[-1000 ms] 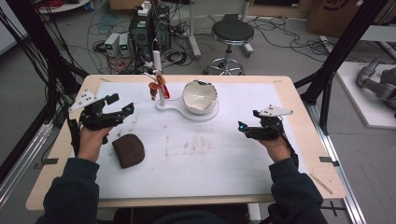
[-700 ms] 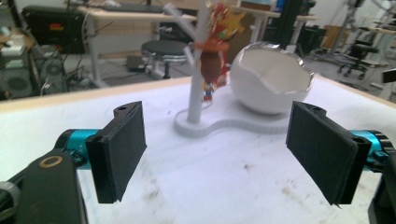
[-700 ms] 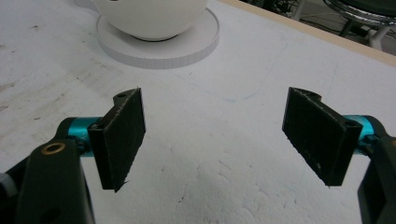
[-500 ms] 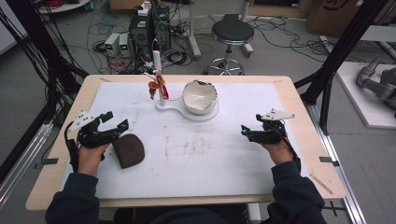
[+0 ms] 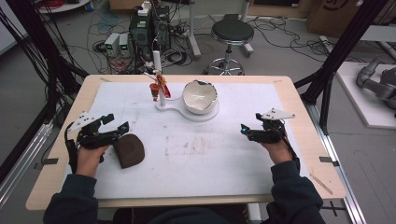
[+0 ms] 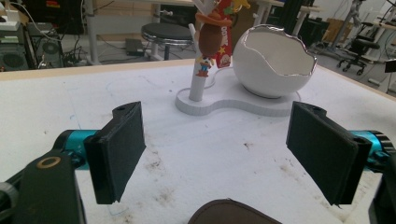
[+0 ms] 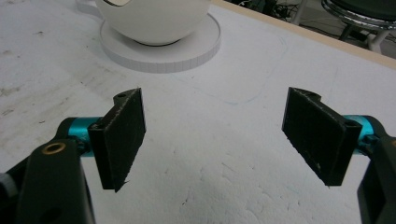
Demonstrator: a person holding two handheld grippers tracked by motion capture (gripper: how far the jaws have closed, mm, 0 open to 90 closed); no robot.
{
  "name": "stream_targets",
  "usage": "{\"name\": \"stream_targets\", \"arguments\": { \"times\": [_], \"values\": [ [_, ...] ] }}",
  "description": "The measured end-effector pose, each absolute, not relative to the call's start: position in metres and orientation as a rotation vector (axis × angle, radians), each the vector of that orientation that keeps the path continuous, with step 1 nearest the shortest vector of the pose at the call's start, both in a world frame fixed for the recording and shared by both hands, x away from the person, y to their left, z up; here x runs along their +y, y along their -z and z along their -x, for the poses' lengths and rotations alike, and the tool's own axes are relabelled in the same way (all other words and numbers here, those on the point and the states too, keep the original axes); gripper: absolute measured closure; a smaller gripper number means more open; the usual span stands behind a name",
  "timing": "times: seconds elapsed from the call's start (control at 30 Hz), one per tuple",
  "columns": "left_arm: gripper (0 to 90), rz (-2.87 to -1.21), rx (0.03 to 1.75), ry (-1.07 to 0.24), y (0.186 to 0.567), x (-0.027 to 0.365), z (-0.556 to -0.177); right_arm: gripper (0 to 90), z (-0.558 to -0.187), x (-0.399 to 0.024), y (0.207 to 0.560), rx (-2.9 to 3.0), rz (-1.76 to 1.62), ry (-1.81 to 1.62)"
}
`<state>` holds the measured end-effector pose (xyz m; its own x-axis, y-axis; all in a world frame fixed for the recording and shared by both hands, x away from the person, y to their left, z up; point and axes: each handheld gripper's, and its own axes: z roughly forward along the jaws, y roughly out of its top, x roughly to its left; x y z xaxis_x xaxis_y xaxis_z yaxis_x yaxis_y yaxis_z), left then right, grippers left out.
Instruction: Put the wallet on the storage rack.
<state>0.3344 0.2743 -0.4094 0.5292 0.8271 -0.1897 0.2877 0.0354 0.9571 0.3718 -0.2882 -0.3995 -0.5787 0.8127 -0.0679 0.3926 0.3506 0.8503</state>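
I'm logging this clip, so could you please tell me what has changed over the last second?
The left gripper drew back toward the person and now sits open beside the brown pouch. The right gripper also pulled back slightly, open and empty. Pouch, bowl and stand stayed put.

Both grippers low over the table, jaws wide apart

The left black two-jaw gripper (image 5: pixel 114 128) sits near the table's left edge, held in the left hand (image 5: pixel 88 156), dark sleeve coming in from the near edge, its flat black pads (image 6: pixel 119 149) parted with nothing between them. The right black two-jaw gripper (image 5: pixel 245 130) sits toward the right edge, pointing left, pads (image 7: pixel 122 135) likewise spread and empty.
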Motion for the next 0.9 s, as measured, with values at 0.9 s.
{"name": "stream_targets", "arguments": {
  "times": [0.9],
  "values": [
    [24.6,-1.819,1.210,-0.150,0.444,0.290,-0.337,21.9,-0.369,-0.280,0.402,2.183,-1.024,-1.178]
  ]
}}
